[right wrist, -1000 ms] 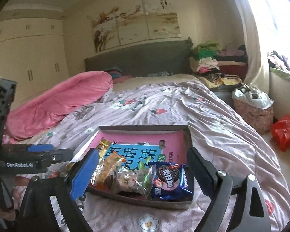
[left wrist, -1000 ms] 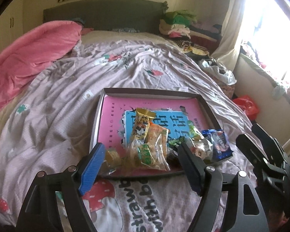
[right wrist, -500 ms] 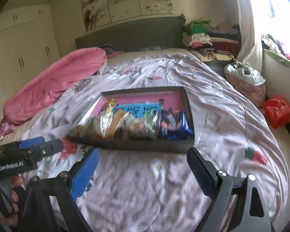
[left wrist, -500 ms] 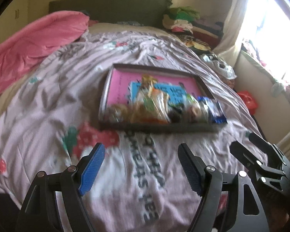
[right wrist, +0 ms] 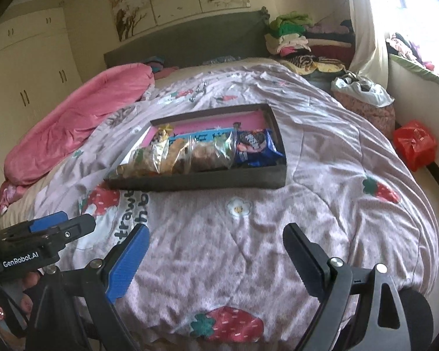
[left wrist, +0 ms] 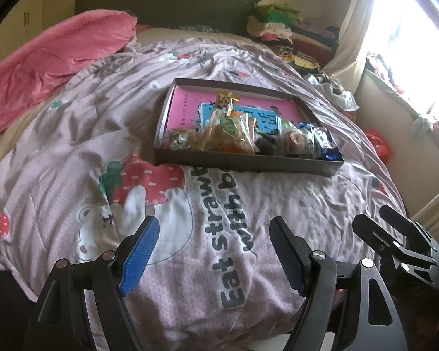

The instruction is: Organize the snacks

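Both my fingers [left wrist: 145, 251] [right wrist: 304, 251] gape empty over the lilac strawberry-print quilt [left wrist: 248, 213], well short of the dark shallow cardboard tray [right wrist: 207, 182] of wrapped snacks [right wrist: 190, 155] mid-bed.

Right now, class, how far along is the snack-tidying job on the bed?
Done: the snack packets lie lined up along the near wall of the dark tray. In hand: nothing; the left gripper and right gripper are both open over the quilt. Left: no loose snacks show; the job looks finished.

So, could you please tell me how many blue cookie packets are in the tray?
1: the blue cookie packet lies at the right end of the tray, beside the clear snack bags. Another could be hidden beneath those bags.
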Motion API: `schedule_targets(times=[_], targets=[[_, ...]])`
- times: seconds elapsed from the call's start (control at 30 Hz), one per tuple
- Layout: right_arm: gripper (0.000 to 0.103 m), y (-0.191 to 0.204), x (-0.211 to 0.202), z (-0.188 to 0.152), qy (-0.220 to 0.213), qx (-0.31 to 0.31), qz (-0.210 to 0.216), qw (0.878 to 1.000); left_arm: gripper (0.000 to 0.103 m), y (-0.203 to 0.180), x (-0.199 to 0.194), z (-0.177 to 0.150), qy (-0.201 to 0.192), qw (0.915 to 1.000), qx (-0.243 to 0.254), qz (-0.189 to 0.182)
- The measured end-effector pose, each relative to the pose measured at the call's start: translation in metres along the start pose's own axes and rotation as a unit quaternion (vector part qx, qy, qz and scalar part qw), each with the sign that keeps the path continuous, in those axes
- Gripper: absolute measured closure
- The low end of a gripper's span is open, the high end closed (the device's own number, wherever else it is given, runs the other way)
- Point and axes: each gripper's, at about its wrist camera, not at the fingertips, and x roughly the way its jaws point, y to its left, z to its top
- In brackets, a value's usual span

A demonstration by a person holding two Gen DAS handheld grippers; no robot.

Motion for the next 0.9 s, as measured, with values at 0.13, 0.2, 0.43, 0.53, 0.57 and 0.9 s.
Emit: schedule_targets(times=[0.13, 0.2, 0.43, 0.53, 0.57, 0.9], targets=[[0.011, 0.0029, 0.0012, -0.0019, 0.001, -0.008, 0.002, 1.0, 0.024, 0.001, 0.0003, -0.0005, 0.001, 1.0, -0.002, 0.001], [0.011, 0.0045, 0.0025, -0.0024, 0.004, -0.009, 0.003, 1.0, 0.024, 0.0007, 0.0001, -0.0011, 0.0, 1.0, -0.001, 0.001], [0.011, 0.0096, 0.0037, -0.0058, 0.007, -0.019, 0.003, 1.0, 0.024, 0.0, 0.0, -0.0015, 0.0, 1.0, -0.001, 0.0], [0.011, 0.0102, 0.0042, -0.006, 0.007, -0.023, 0.003, 1.0, 0.024, -0.0002, 0.0007, -0.0023, 0.0, 1.0, 0.0, -0.001], [0.011, 0.0097, 0.0044, -0.0062, 0.007, -0.023, 0.004, 1.0, 0.024, -0.0003, 0.0008, -0.0023, 0.001, 1.0, 0.0, 0.0], [0.011, 0.0105, 0.0056, -0.0074, 0.009, -0.023, 0.002, 1.0, 0.024, -0.0017, 0.0017, -0.001, 0.005, 0.9999, 0.008, 0.011]])
